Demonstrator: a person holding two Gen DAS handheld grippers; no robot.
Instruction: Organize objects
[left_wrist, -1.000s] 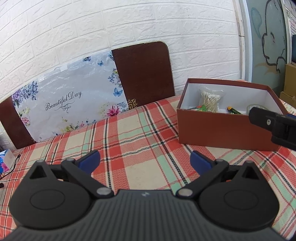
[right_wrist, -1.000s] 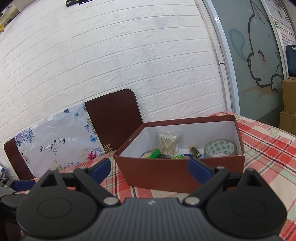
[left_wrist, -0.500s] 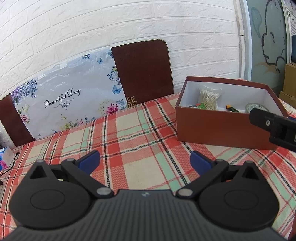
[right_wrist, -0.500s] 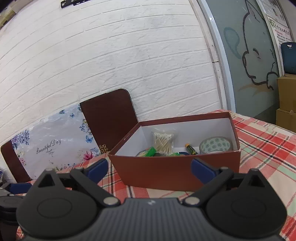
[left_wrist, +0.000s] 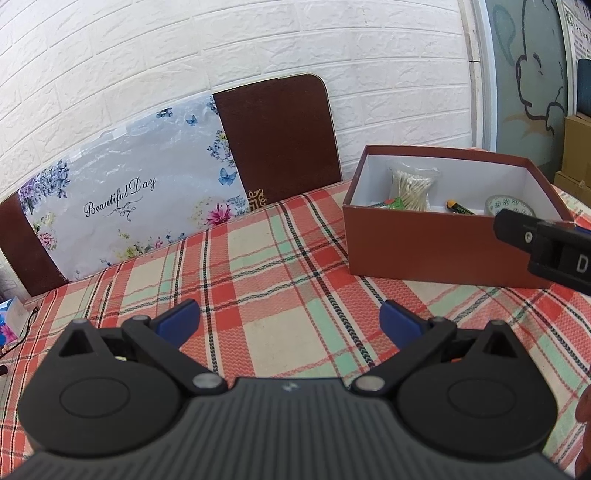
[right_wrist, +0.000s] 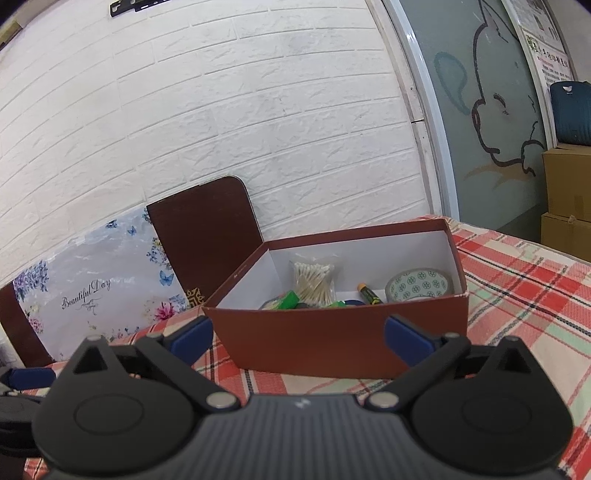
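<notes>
Right tool (right_wrist: 297, 334): spread as wide as it goes, nothing between its blue pads, hanging in front of the near wall of the box.
Left tool (left_wrist: 290, 321): also spread and empty, over bare checked cloth near the worktop's front edge – well apart from the box.
Box (right_wrist: 332, 339): brown, open-topped, white inside, standing toward the right end of the worktop, close to the back edge.
Contents: a bag of cotton swabs (right_wrist: 314, 282) leaning against the far wall, a roll of patterned tape (right_wrist: 419, 286) in the right corner, a yellow-and-black stick (right_wrist: 369, 293) beside it, and green packets (right_wrist: 290, 300) at the left (a dark item lies among them, too hidden to name).
Worktop (left_wrist: 258, 273): red, green and cream checked cloth; no loose item shows on the part in view.
Back edge: a floral "Beautiful Day" board (left_wrist: 122, 195) and a dark brown panel (left_wrist: 277, 136) lean on the white brick wall.
Step in hand: judging by the empty tools and the filled box, a drop-off looks just done – the sorting seems near its end.
Next move: probably to look for any item outside these views; if one turns up, it calls for bringing a spread tool over it, pinching, and carrying it above the box rim.
</notes>
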